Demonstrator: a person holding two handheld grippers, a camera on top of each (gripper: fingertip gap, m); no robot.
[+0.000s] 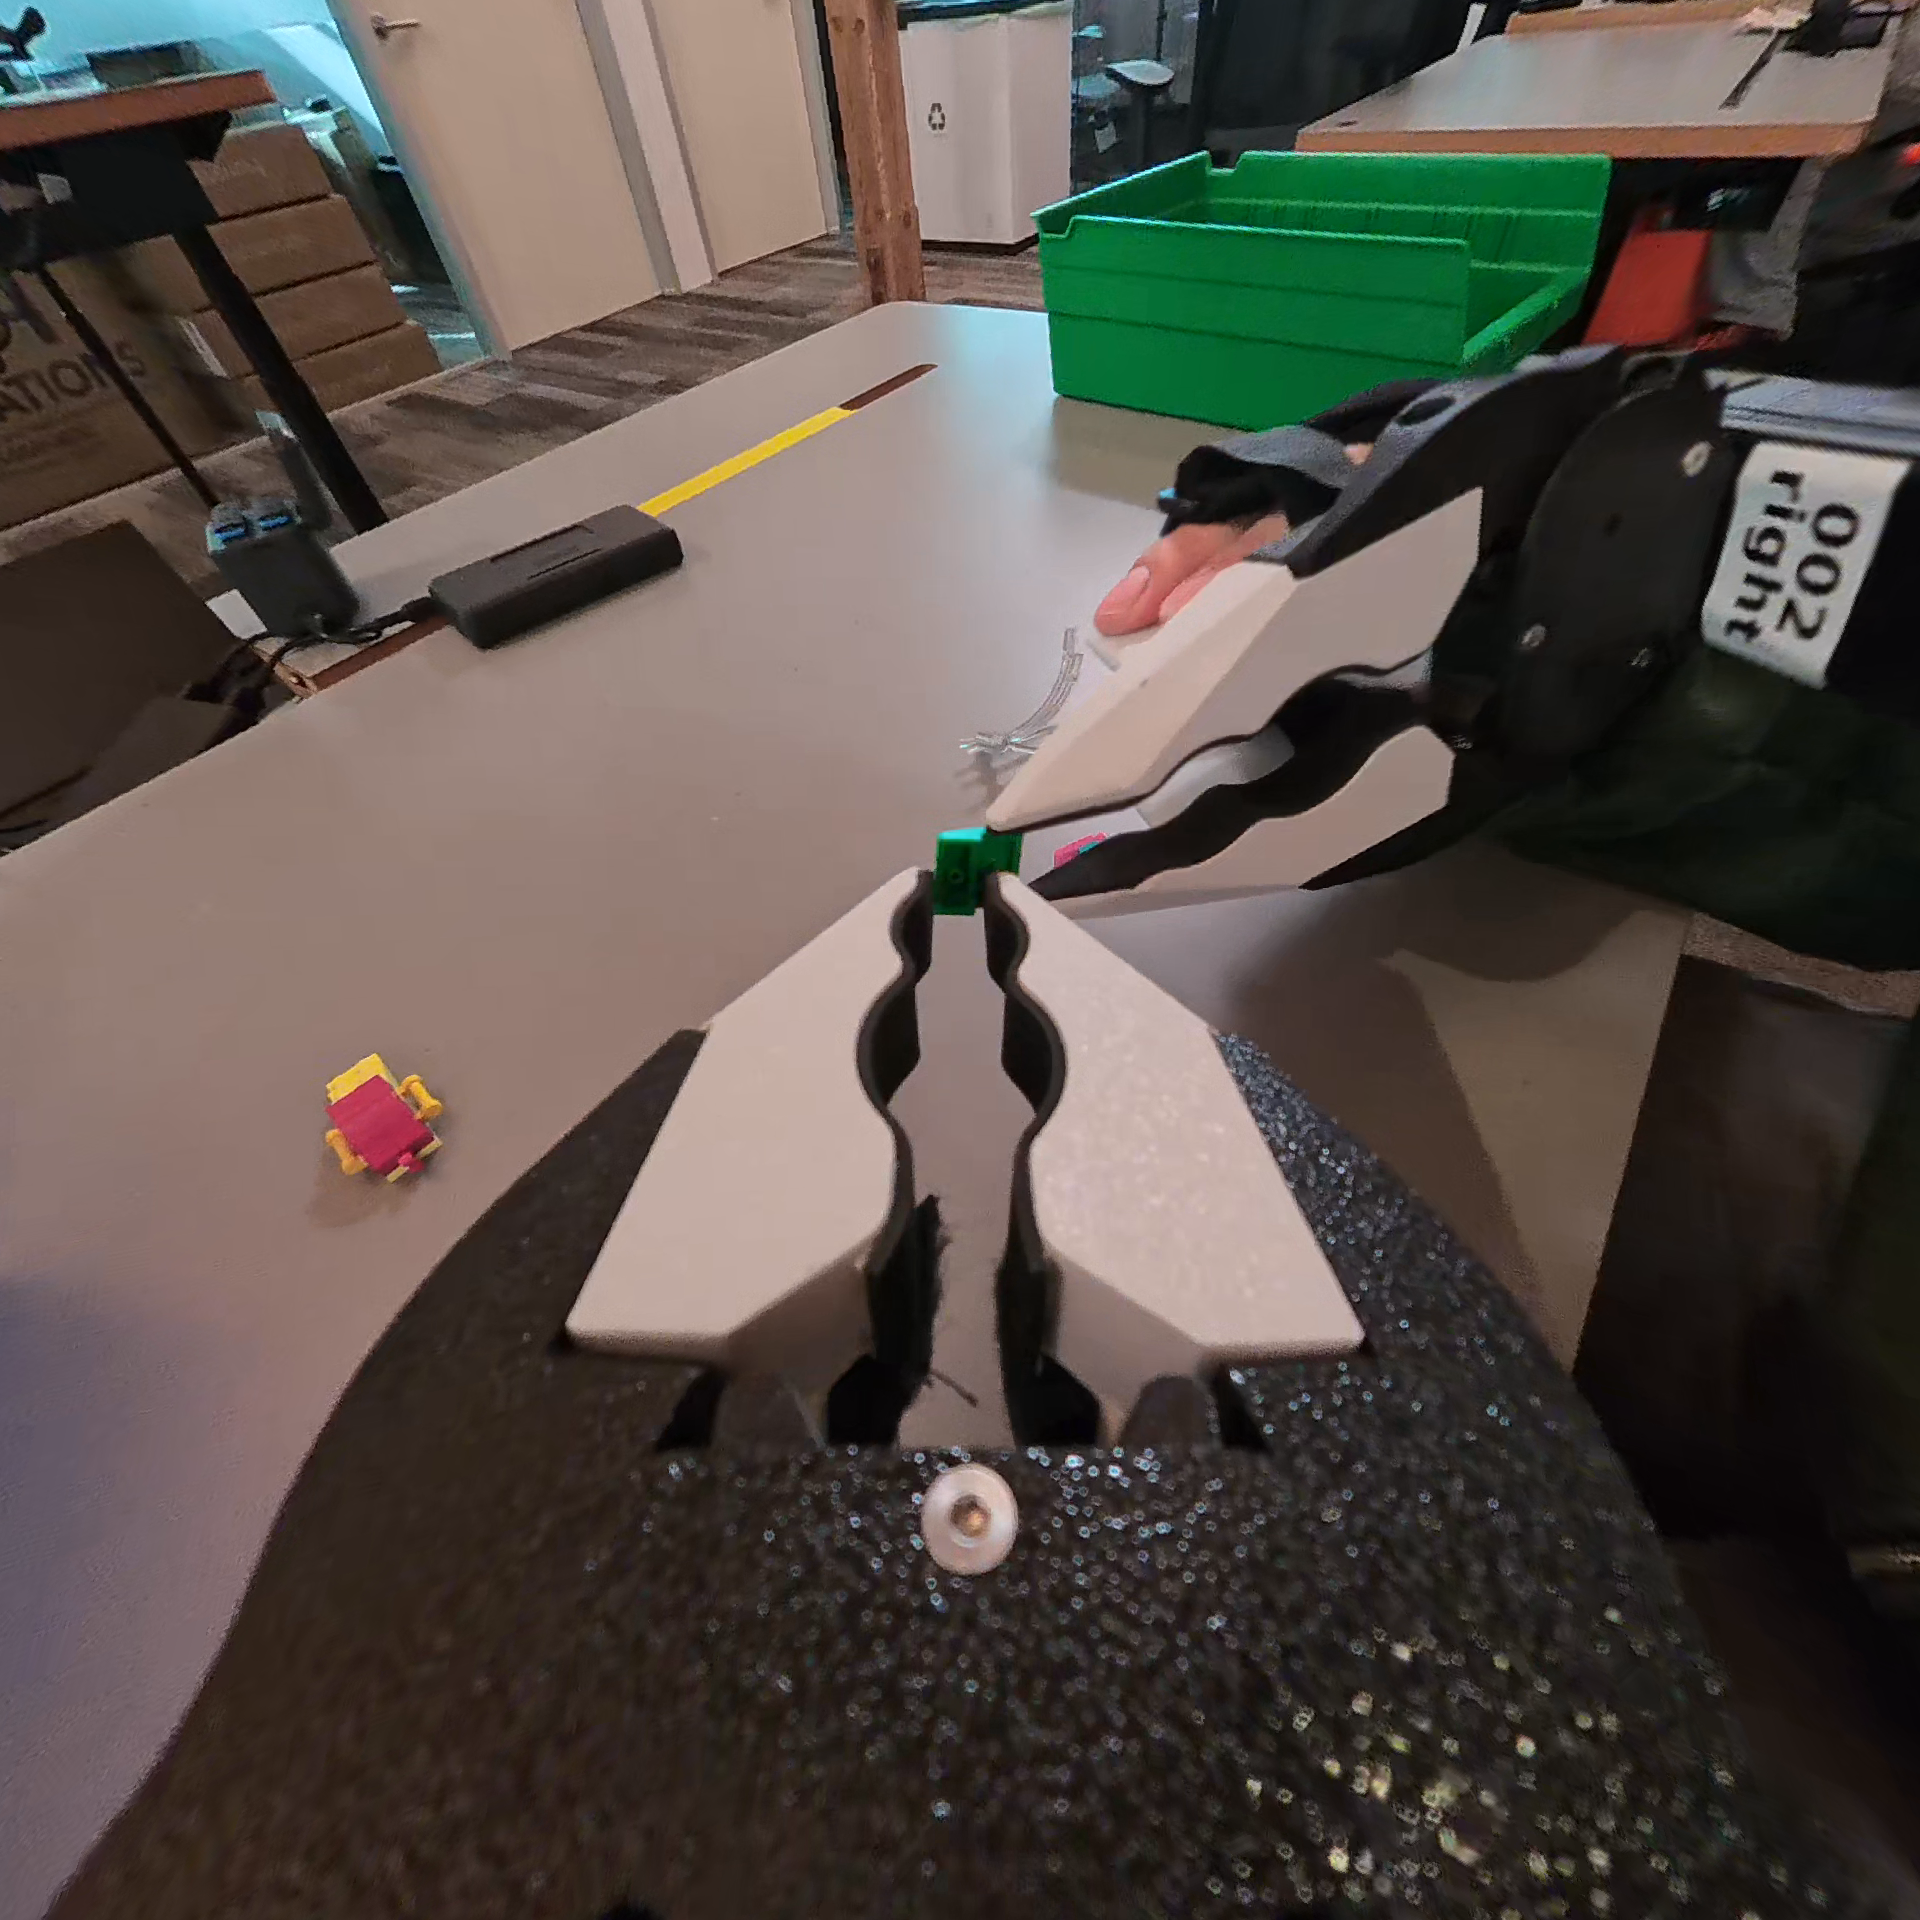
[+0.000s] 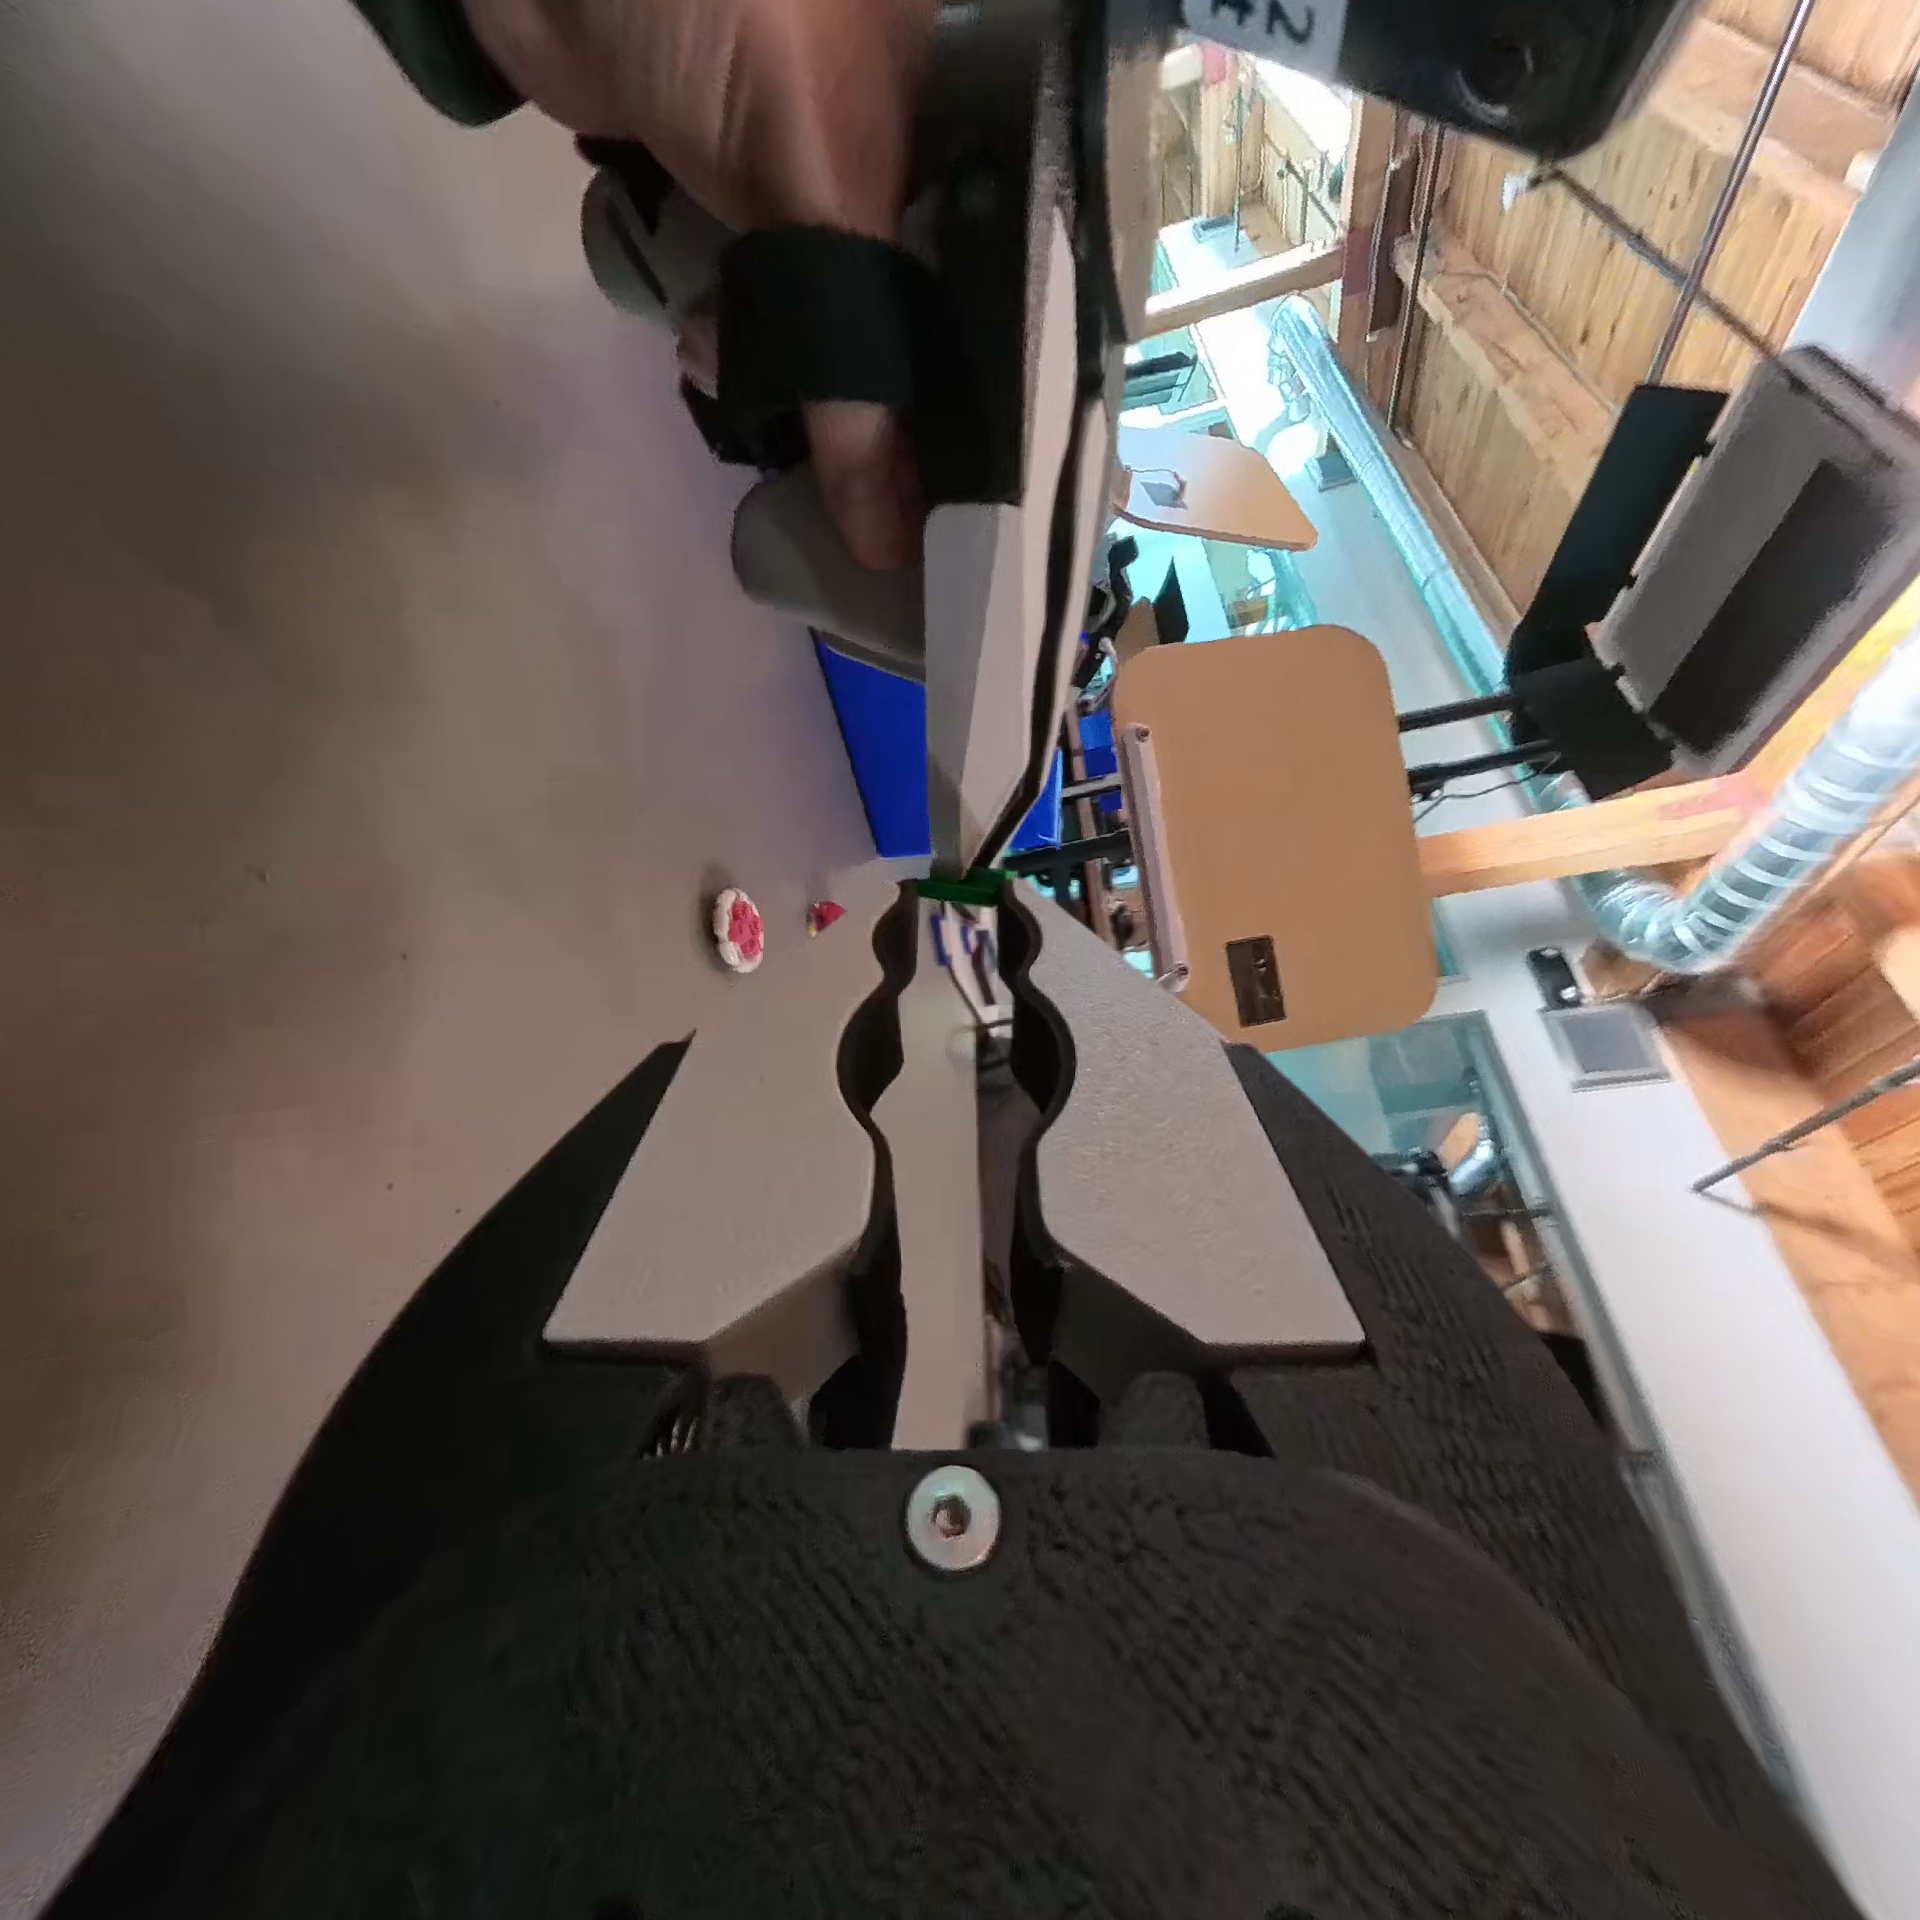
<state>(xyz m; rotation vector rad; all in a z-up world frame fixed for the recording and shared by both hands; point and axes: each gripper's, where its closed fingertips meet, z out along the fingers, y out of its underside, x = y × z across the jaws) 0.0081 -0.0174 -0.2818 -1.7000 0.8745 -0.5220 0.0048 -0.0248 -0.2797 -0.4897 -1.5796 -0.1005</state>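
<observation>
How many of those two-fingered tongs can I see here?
2. The left tongs in the foreground pinch a small green plastic brick; the right tongs reach in from the right to meet the same brick. None seem hidden.

Glossy green plastic brick (image 1: 961, 878); matt grey table (image 1: 520, 831); rough black tool (image 1: 958, 883).

Left gripper (image 1: 958, 883): two pale grey wedge-shaped fingers (image 1: 790, 1122) with black wavy inner pads, set in a black, speckled, rough-textured body (image 1: 935, 1683). One silver washer with a hex-socket screw (image 1: 968, 1522) sits at the centre.

Right gripper (image 2: 961, 902): same build, matching screw (image 2: 951, 1519). Its black housing bears a white label (image 1: 1792, 561).

Hands (image 2: 790, 135): black finger strap (image 2: 821, 317); dark green sleeve (image 1: 1704, 831).
</observation>
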